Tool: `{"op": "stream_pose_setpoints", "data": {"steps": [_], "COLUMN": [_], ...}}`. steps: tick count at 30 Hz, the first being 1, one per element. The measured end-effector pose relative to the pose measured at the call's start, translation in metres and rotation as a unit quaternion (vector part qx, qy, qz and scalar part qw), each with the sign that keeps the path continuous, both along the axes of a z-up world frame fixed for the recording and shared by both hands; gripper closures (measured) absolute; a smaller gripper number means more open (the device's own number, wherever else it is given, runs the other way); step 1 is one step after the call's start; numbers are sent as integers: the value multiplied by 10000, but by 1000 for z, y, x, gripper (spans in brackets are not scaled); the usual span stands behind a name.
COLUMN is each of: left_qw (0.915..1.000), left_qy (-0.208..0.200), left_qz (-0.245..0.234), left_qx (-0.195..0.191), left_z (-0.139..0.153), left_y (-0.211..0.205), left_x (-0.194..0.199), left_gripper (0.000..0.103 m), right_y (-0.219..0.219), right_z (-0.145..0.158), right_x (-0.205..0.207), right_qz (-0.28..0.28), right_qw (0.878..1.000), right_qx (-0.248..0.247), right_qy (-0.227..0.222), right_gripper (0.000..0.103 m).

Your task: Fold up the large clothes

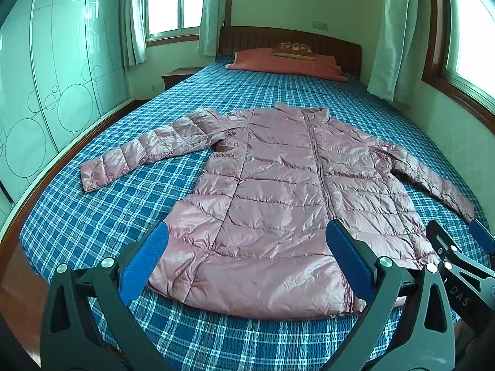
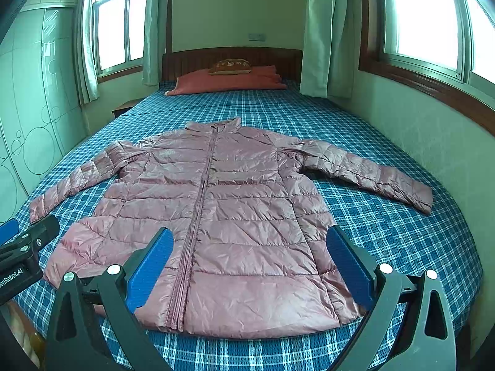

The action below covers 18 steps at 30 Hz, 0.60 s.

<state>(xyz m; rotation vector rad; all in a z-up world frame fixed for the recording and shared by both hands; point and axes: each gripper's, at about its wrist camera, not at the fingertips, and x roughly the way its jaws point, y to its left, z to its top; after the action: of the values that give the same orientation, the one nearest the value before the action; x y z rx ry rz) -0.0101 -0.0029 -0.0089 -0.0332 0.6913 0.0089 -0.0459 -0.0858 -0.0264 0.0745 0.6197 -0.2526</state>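
A shiny pink quilted jacket lies flat and zipped on the bed, collar away from me, both sleeves spread out sideways; it also shows in the right wrist view. My left gripper is open and empty, hovering over the hem's left half. My right gripper is open and empty over the hem's right half. The right gripper also shows at the right edge of the left wrist view, and the left gripper at the left edge of the right wrist view.
The bed has a blue plaid sheet. A red pillow and a wooden headboard stand at the far end. A wardrobe stands left, and a wall with a window stands right. A nightstand sits far left.
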Motion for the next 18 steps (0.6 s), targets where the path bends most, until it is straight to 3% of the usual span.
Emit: {"op": "stream_pose_setpoints", "data": {"steps": [18], "left_qw": [10000], "left_qy": [44], "left_qz": [3], "left_qx": [2], "left_z": [-7], "left_y": [2], "left_x": [-8], "left_gripper": [2], "right_y": [1], "right_z": [-1], "right_x": [0], "right_qz": [0], "right_qw": [10000], "right_qx": [-2], "right_qy": [10], "right_gripper": [5]}}
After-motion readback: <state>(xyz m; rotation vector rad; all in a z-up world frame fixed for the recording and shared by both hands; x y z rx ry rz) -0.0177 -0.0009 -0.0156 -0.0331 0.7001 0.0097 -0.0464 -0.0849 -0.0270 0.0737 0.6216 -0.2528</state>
